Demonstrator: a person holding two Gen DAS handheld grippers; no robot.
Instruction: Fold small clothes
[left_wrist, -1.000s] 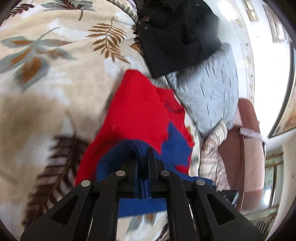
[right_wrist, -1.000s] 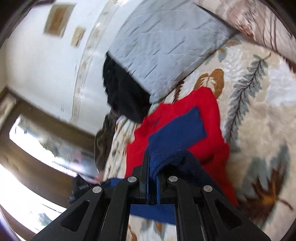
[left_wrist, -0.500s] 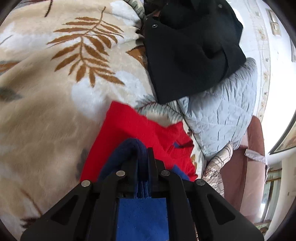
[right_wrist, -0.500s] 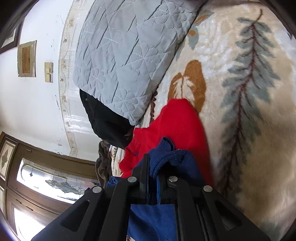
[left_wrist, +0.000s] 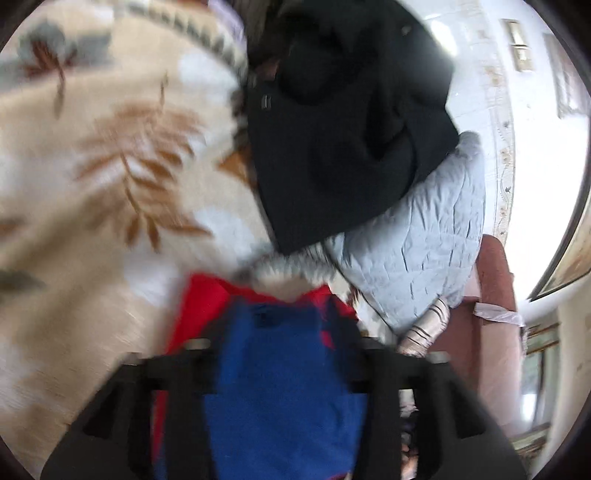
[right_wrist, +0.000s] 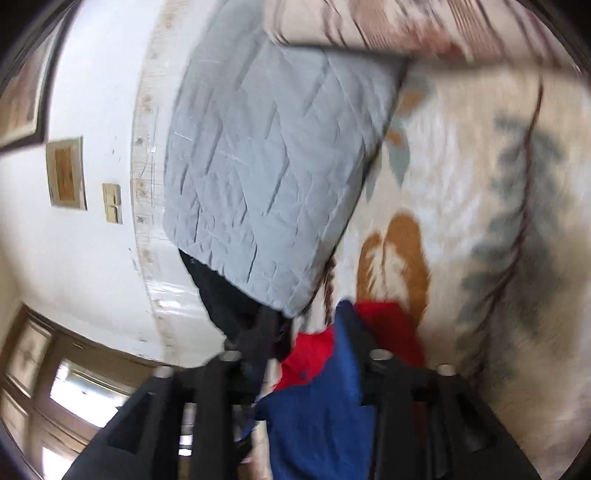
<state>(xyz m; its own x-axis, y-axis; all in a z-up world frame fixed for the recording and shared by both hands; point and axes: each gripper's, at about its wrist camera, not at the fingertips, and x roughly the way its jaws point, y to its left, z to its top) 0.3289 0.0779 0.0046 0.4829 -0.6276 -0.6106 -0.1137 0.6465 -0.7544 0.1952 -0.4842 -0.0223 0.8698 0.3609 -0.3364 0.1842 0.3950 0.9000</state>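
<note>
A small red and blue knitted garment (left_wrist: 280, 376) lies on the leaf-patterned blanket (left_wrist: 110, 184), its blue part folded over the red. In the left wrist view my left gripper (left_wrist: 284, 339) has its jaws opening, wide apart, with the blue cloth lying flat between and under them, no pad pressing it. In the right wrist view my right gripper (right_wrist: 310, 332) is opening too; the blue edge of the garment (right_wrist: 325, 406) lies between its fingers and the red part shows beyond. Both views are blurred.
A black coat (left_wrist: 340, 129) lies just beyond the garment, partly on a grey quilted pillow (left_wrist: 417, 258). The same pillow (right_wrist: 269, 177) and the blanket (right_wrist: 480, 221) fill the right wrist view. A pinkish chair (left_wrist: 491, 332) and a white wall (right_wrist: 92, 258) stand past the bed's edge.
Both grippers carried the blue half forward over the red part, then opened and let go of the cloth. The blue cloth now lies flat where it was bunched in the jaws.
</note>
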